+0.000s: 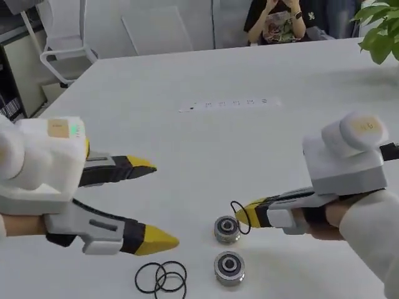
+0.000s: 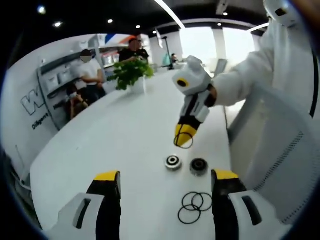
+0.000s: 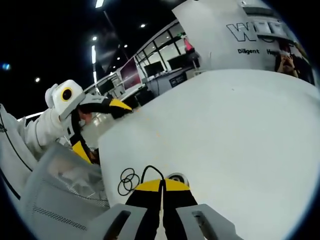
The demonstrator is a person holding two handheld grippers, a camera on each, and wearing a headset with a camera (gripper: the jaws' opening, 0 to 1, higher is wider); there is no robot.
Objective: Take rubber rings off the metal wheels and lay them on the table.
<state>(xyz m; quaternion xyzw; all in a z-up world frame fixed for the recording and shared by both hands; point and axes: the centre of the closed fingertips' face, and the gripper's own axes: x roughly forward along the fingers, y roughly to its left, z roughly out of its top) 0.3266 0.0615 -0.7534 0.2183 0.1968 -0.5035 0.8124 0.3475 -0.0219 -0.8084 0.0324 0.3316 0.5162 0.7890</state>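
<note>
Found the right hand-held gripper (image 1: 244, 215) with jaws pressed together on a ring (image 1: 240, 219), low over the counter (image 1: 187, 124) and just beside the far wheel (image 1: 227, 228). Found the left hand-held gripper (image 1: 160, 203) with jaws wide apart, holding nothing, hovering left of the wheels. Noted the near wheel (image 1: 229, 266) close to the counter's near edge, and three loose rings (image 1: 162, 277) lying overlapped on the counter, left of that wheel and by the same edge. Judged the step in hand as carrying a freed ring from wheel to counter. Could not settle from the head view whether clear of the far wheel. Settled by the left gripper view: ring (image 2: 183, 141) hanging from the right hand-held gripper (image 2: 185, 132), apart from far wheel (image 2: 173, 162) and near wheel (image 2: 198, 166), with bare counter between. Seen in the right gripper view and nowhere else: the shut seam of its own jaws (image 3: 161, 186), with the ring (image 3: 149, 168) arching over the tips and the far wheel (image 3: 176, 177) partly hidden behind them. Judged the next move to call for a short carry toward the loose rings (image 3: 128, 181), a descent until touching the counter, then parting the jaws slowly, given the likelihood of a thin limp ring clinging to a tip. Could not tell whether either wheel retains a ring.
</note>
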